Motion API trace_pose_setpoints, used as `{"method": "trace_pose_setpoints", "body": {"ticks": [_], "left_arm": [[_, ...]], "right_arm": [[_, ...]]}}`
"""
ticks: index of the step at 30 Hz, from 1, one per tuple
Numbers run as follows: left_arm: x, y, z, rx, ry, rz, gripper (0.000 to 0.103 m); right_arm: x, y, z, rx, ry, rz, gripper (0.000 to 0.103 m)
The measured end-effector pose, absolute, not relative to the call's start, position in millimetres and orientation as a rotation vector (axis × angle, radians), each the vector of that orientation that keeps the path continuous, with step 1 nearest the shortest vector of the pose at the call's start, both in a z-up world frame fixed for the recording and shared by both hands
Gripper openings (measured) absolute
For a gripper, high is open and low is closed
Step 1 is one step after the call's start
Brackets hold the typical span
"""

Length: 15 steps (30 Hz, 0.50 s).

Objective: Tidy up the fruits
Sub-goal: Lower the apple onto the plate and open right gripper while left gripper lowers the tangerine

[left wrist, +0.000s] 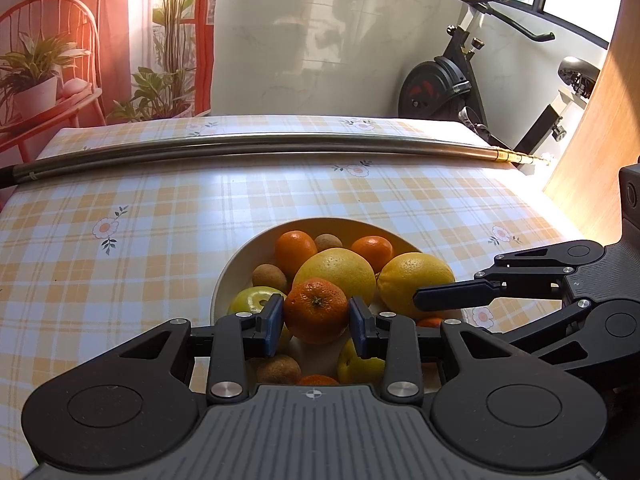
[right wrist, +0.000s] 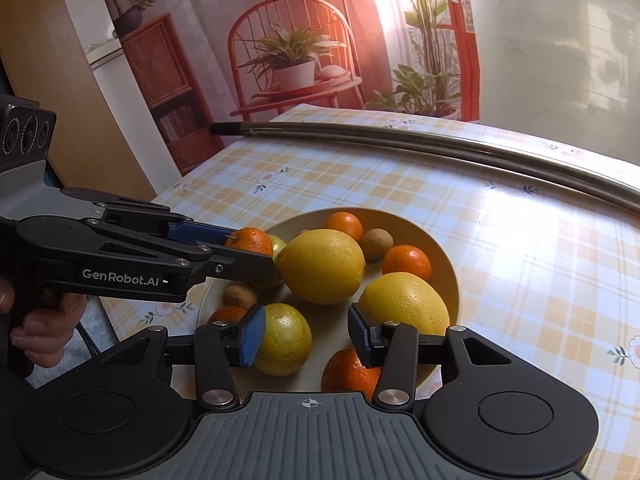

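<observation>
Mandarin point(left wrist: 316, 310) clamped in left tool point(left wrist: 316, 320); right tool point(right wrist: 306, 336) gapes.

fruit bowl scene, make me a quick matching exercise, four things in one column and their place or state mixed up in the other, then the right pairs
Things
1. left gripper
2. right gripper
3. metal pole
4. large yellow citrus

Place or state
A. lies across the far side of the checked tablecloth
B. rests in the middle of the bowl
C. shut on a mandarin
D. open above the bowl's near edge, one pad beside a yellow-green fruit

Pairs: 1-C, 2-D, 3-A, 4-B
</observation>
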<state>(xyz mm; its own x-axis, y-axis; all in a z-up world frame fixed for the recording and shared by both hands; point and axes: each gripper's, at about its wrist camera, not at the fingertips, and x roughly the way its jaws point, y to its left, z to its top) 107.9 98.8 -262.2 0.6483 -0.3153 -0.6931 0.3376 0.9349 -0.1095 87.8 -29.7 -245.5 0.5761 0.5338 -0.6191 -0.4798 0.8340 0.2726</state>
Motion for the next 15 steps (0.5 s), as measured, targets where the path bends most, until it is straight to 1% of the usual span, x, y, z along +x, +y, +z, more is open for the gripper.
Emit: {"method": "trace_pose_setpoints", "body": {"ticks": [15], "left_arm": [[112, 84, -268, 0.082, 0.793, -0.407, 0.037]], "right_arm": [[91, -59, -233, 0.120, 0.669, 0.480, 0.042]]}}
